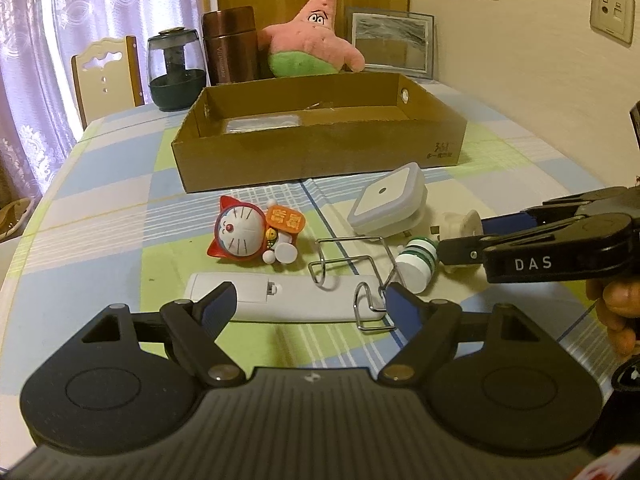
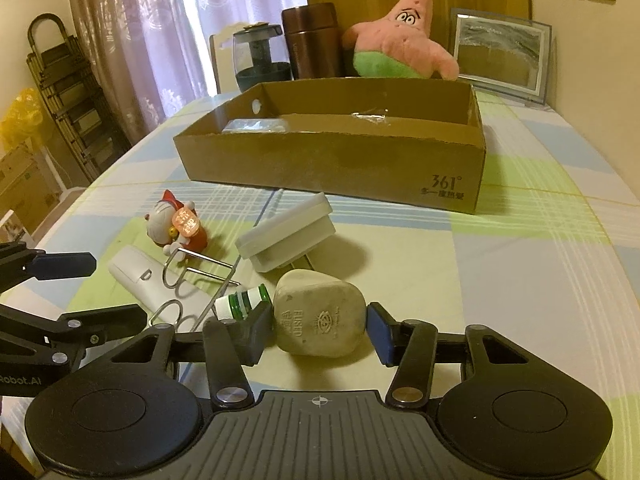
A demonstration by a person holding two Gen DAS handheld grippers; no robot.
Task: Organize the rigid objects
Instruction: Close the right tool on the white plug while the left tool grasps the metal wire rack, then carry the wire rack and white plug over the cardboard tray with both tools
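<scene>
My right gripper (image 2: 318, 320) has both pads against the sides of a beige fused plug (image 2: 320, 312) that lies on the checked tablecloth; in the left wrist view the plug (image 1: 469, 222) shows between its fingers. Beside it lies a green-and-white bottle (image 2: 242, 300). My left gripper (image 1: 308, 300) stands open just above a white remote (image 1: 288, 300) and a wire rack (image 1: 352, 264), gripping nothing. A Doraemon figure (image 1: 240, 232) and a white square adapter (image 1: 384, 204) lie nearer the open cardboard box (image 1: 320, 148), which holds a clear-wrapped item at its left end.
Behind the box stand a pink star plush (image 1: 312, 36), a brown flask (image 1: 230, 44), a dark glass jar (image 1: 176, 68) and a picture frame (image 1: 392, 40) against the wall. A chair (image 1: 106, 72) sits at the far left table edge. Bare cloth lies right of the plug.
</scene>
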